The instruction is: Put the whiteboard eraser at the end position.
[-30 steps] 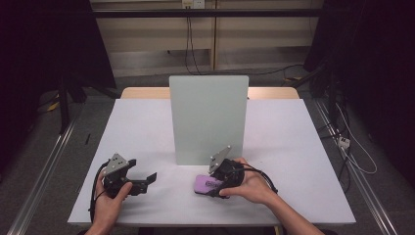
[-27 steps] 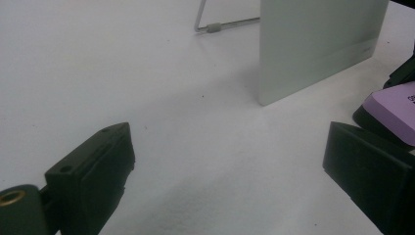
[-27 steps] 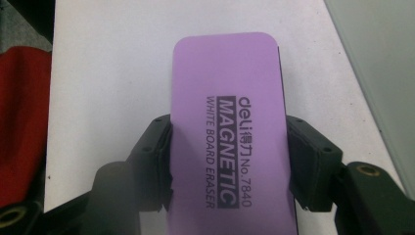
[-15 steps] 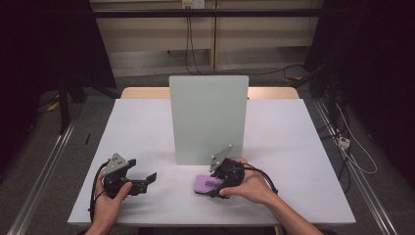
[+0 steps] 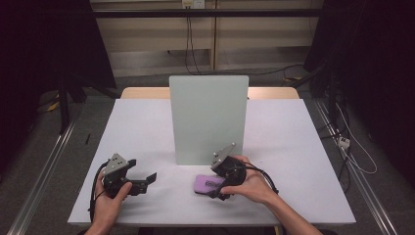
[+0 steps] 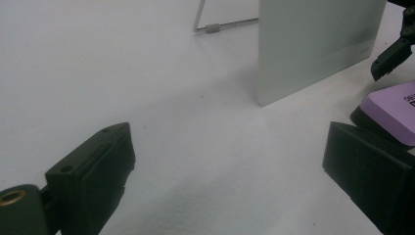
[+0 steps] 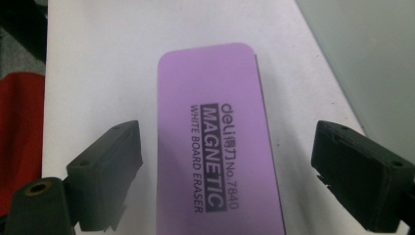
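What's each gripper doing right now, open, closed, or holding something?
Left gripper: open, holding nothing, resting above the table.
Right gripper: open, jaws on either side of the purple whiteboard eraser, not clamped on it.

The eraser (image 7: 215, 142) has a smooth, matt purple plastic top with printed lettering. Beside it, the right claw (image 7: 225, 176) looks like matt black plastic. The worktop (image 5: 142, 127) is matt white; behind the eraser, the upright board (image 5: 208, 117) is smooth and faintly glossy.

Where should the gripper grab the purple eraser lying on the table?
Across its two long sides, from above. The purple eraser lies flat, long and narrow, and already sits between the open jaws of the right hand-held gripper, which could probably span it.
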A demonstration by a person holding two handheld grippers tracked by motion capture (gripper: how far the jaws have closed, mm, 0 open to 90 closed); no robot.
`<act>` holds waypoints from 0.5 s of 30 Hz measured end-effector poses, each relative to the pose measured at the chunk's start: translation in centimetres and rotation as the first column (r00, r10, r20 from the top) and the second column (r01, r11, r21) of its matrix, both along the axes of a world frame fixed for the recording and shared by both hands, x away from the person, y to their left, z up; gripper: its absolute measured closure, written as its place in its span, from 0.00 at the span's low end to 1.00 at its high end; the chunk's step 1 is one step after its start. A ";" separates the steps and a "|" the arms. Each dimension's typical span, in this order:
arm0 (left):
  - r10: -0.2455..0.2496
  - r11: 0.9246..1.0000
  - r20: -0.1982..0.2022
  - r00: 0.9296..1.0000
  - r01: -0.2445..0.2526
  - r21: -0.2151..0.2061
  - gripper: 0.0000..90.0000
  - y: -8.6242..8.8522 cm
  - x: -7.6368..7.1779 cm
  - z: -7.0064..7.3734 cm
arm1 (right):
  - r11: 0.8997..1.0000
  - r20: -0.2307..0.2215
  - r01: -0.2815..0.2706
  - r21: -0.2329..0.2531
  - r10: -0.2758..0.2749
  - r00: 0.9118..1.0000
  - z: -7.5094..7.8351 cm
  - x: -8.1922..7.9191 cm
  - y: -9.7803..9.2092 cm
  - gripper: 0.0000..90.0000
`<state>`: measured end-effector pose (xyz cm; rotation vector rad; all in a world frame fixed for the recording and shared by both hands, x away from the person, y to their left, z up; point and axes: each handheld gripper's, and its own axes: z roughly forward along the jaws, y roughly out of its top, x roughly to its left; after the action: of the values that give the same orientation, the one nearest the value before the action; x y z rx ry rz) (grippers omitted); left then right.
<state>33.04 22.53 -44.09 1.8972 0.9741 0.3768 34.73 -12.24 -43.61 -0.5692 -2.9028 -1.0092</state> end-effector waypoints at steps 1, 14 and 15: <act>0.000 1.000 0.000 1.000 0.000 0.000 0.06 0.0 0.0 0.0 | 1.000 0.006 0.009 -0.002 -0.009 1.000 0.1 0.0 -0.1 0.10; 0.036 0.999 0.012 0.999 -0.036 0.002 0.05 0.2 0.0 0.1 | 0.992 0.025 0.124 0.036 -0.125 0.992 1.3 0.1 -1.3 0.09; 0.036 0.999 0.013 0.999 -0.036 0.002 0.05 0.2 0.0 0.1 | 0.990 0.032 0.133 0.042 -0.135 0.990 1.3 0.0 -1.5 0.10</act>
<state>33.05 22.70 -44.01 1.8792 1.0008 0.4110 34.70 -13.71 -42.34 -0.7610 -2.9006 -1.1003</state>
